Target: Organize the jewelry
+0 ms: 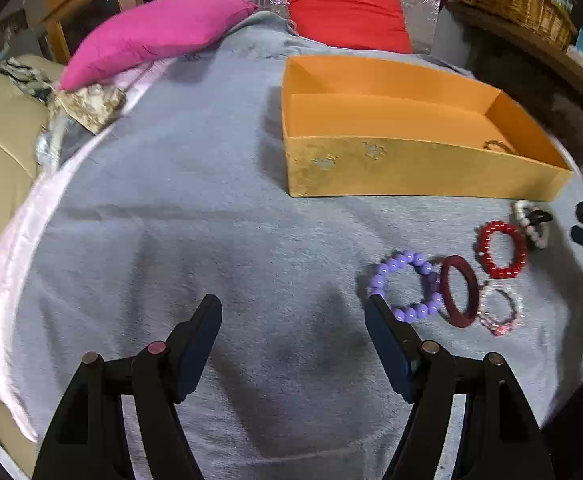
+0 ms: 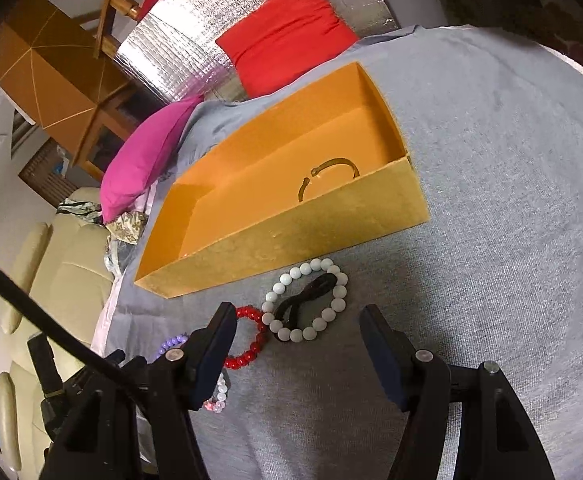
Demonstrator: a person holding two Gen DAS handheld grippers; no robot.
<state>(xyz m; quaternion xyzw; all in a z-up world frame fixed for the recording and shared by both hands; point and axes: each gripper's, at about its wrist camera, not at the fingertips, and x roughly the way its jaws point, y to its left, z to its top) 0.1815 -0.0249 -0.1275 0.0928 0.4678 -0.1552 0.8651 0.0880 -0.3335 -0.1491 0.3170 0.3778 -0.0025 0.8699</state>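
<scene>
Left wrist view: left gripper [image 1: 293, 306] hovers low over the grey blanket [image 1: 211, 240], jaws spread wide, nothing between them. Its right fingertip sits just beside the purple bead bracelet [image 1: 407, 286]; I can't tell if it touches.

Right wrist view: right gripper [image 2: 297, 318] is also spread and empty, aimed at the white bead bracelet [image 2: 305, 300], so that's probably the next pick. A black hair tie or cord [image 2: 305, 294] lies across that bracelet, so it may come along or snag.

The surface looks like a bed or sofa, not a desk.

The orange box [image 1: 411, 168] sits far right, open top toward both grippers, close behind the loose pieces. That makes each transfer short. It has one long divider.

Count:
- In box: 1, a gold open bangle [image 2: 329, 176], near compartment, right end.
- Loose on the blanket: 5 bracelets, clustered near the box's front wall:
  - the purple bead bracelet
  - dark red bangle [image 1: 457, 296], leaning on the purple one
  - red bead bracelet [image 1: 501, 250]
  - pink/clear bead bracelet [image 1: 499, 310]
  - the white bead bracelet
- Pillows at the far end: 2, pink pillow [image 1: 151, 36] and red pillow [image 1: 347, 12].

Judgement: early stage, one of six stowed.
</scene>
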